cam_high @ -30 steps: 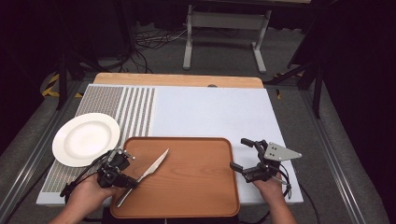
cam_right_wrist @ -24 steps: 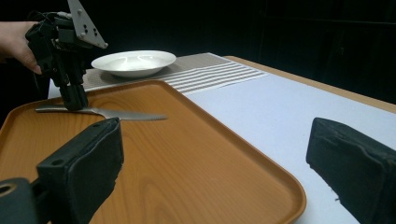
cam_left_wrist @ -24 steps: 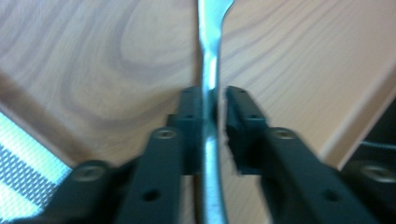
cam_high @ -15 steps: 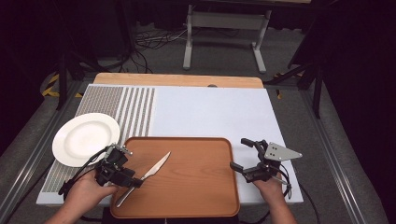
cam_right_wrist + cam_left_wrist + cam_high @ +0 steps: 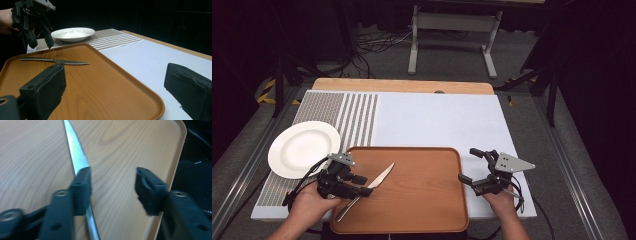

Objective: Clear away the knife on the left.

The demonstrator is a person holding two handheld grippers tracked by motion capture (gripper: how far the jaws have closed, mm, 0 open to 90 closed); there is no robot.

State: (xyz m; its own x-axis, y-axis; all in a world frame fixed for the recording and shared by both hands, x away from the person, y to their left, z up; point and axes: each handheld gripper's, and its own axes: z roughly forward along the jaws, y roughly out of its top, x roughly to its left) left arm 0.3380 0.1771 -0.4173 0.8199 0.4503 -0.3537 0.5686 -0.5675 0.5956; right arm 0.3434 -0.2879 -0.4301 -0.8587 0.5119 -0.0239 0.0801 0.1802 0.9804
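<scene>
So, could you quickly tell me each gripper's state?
Left gripper: open above the knife, jaws just been closing.
Right gripper: open, empty.

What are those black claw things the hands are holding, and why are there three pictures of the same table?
Those are grippers: hand-held tools with two black jaws that pinch things, a bit like big tweezers. A person holds one in each hand.

One picture comes from a camera high above the table. The other two come from little cameras riding on each gripper, looking out between its jaws.

On the table lies a rectangular wooden-looking brown tray with a silver serrated table knife on it. Beside the tray sits a round white plate on a white mat with grey stripes.

The left gripper hangs over the knife's handle. Its jaws have just been closing a little, but they are apart, and the knife lies flat on the tray, not held. The right gripper waits open beside the tray, holding nothing.
</scene>
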